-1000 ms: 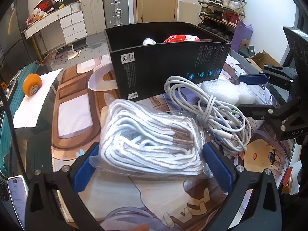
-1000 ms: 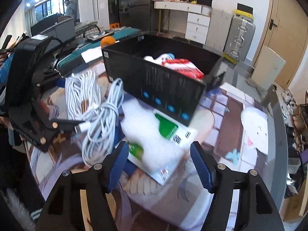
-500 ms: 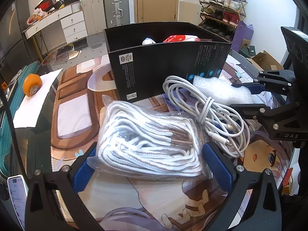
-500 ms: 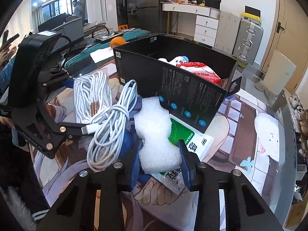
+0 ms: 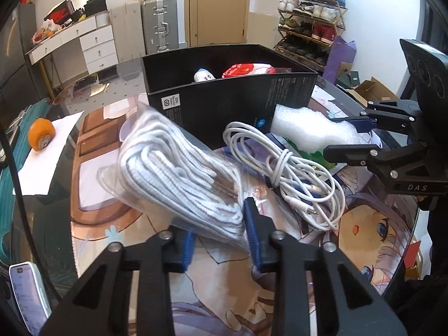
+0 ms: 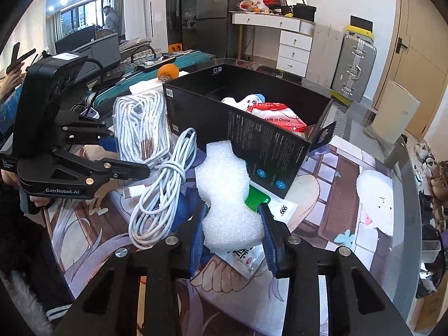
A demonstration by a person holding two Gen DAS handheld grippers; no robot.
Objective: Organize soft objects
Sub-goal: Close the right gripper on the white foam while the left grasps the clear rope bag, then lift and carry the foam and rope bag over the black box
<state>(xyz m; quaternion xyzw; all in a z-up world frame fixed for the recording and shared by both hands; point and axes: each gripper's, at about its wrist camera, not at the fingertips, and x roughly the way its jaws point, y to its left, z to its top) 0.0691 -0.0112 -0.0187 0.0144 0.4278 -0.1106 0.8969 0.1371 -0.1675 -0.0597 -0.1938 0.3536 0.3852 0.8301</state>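
Note:
A clear bag of white cord [image 5: 179, 168] sits between the blue pads of my left gripper [image 5: 219, 224]. Its jaws are closing and the pads press the bag's near end, so the far end tilts up off the mat. My right gripper [image 6: 232, 224] is shut on a piece of white foam [image 6: 224, 190], held upright above a green and white packet [image 6: 257, 201]. From the left wrist, the right gripper [image 5: 338, 135] and its foam [image 5: 305, 126] are at the right. The black box [image 6: 252, 140] stands just behind, holding a red and white bag [image 6: 277, 117] and a white soft toy [image 5: 203, 75].
A coiled white charging cable [image 5: 285, 173] lies on the printed mat between the two grippers. An orange wheel [image 5: 42, 137] rests on white paper at the left. A phone [image 5: 26, 294] lies at the near left edge. Suitcases, drawers and a shoe rack stand beyond the table.
The left jaws went from wide open around the bag to pressed on it, tipping it up. The right jaws closed on the foam and raised it off the packet.

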